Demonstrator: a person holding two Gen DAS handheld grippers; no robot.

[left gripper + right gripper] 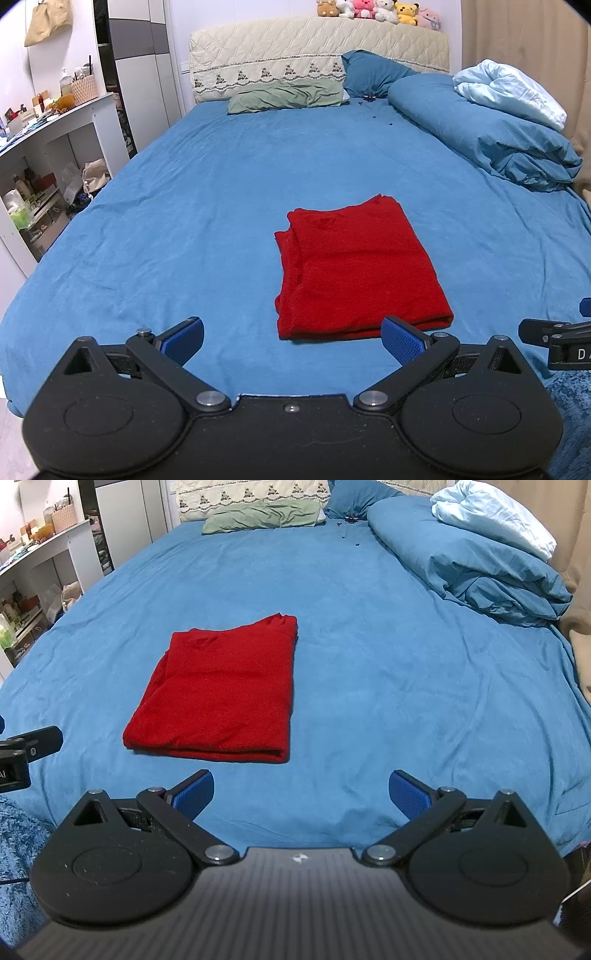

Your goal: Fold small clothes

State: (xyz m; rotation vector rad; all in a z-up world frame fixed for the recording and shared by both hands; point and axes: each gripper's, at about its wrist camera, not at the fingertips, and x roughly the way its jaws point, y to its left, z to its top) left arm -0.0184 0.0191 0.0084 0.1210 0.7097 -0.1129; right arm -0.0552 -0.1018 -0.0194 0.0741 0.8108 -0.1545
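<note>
A red garment lies folded into a neat rectangle on the blue bed sheet; it also shows in the right wrist view. My left gripper is open and empty, held just short of the garment's near edge. My right gripper is open and empty, near the bed's front edge, to the right of the garment and apart from it. Each gripper's body shows at the edge of the other's view.
A rolled blue duvet with a pale blue blanket lies along the bed's right side. A green pillow and a blue pillow sit at the headboard. White shelves with clutter stand to the left.
</note>
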